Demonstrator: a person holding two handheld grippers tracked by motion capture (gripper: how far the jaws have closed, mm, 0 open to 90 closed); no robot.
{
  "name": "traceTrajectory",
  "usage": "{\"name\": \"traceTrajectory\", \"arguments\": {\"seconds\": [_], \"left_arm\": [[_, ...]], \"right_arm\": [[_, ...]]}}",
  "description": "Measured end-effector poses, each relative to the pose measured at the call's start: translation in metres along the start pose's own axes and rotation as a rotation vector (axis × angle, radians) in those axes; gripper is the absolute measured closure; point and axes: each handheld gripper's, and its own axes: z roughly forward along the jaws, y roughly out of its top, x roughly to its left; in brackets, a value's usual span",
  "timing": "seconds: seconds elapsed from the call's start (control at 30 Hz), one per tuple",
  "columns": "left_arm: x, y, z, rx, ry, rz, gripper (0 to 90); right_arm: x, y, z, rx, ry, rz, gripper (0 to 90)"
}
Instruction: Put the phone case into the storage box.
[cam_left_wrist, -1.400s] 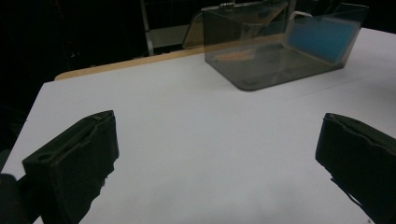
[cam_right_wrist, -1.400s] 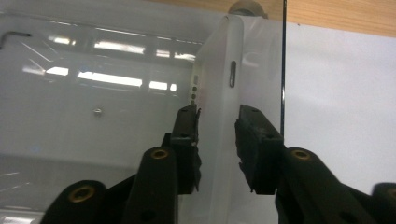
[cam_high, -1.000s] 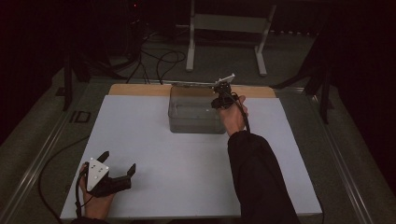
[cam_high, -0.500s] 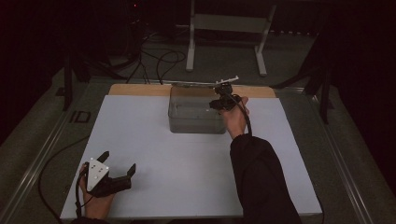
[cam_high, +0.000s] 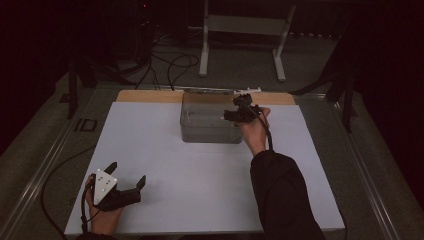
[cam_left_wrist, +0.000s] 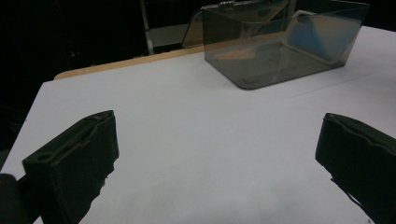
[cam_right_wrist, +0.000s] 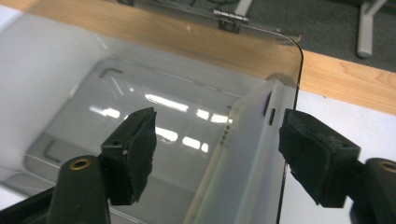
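Note:
A clear plastic box stands at the far middle of the white table, its hinged lid swung open behind it. My right gripper hovers over the box's right end. In the right gripper view its jaws straddle the box's right wall without touching it; they have just been opening. My left gripper rests at the near left of the table, open and with nothing in it. In the left gripper view it points at the box from well short of it.
A wooden strip runs along the table's far edge. Beyond it, on the floor, are a metal stand and loose cables. A metal rail borders the table's left side.
The right gripper has drawn a little toward the near side, away from the lid's raised edge, and its jaws stand wider. The lid's edge now lies lower. The left gripper has not moved.

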Motion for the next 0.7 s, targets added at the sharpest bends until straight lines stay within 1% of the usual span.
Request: {"name": "traceTrajectory", "arguments": {"seconds": [0.03,0.07,0.17,0.2,0.27,0.33,0.5,0.6,0.7], "left_arm": [[0.0,0.0,0.0,0.0,0.0,0.0,0.3],[0.0,0.0,0.0,0.001,0.0,0.001,0.3],[-0.001,0.0,0.0,-0.001,0.001,0.003,0.3],[-0.001,0.0,0.0,0.0,0.002,0.003,0.3],[-0.001,0.0,0.0,0.0,0.002,0.002,0.3],[-0.001,0.0,0.0,-0.001,0.001,0.002,0.3],[-0.001,0.0,0.0,0.001,0.004,0.002,0.3],[0.0,0.0,0.0,0.001,0.005,-0.002,0.2],[0.0,0.0,0.0,0.005,0.007,0.0,0.2]], "right_arm": [[0.0,-0.002,-0.002,-0.007,0.012,0.001,24.6],[0.001,-0.004,-0.005,-0.02,0.019,-0.007,21.3],[0.003,-0.009,-0.012,-0.05,-0.001,-0.018,16.6],[0.004,-0.01,-0.015,-0.06,-0.007,-0.022,16.0],[0.003,-0.011,-0.02,-0.082,0.001,-0.031,14.5],[0.003,-0.013,-0.025,-0.1,-0.007,-0.032,14.4],[0.003,-0.017,-0.039,-0.15,-0.002,-0.041,13.8],[0.002,-0.021,-0.045,-0.164,0.006,-0.04,12.1],[0.002,-0.027,-0.051,-0.167,0.008,-0.054,10.6]]}}
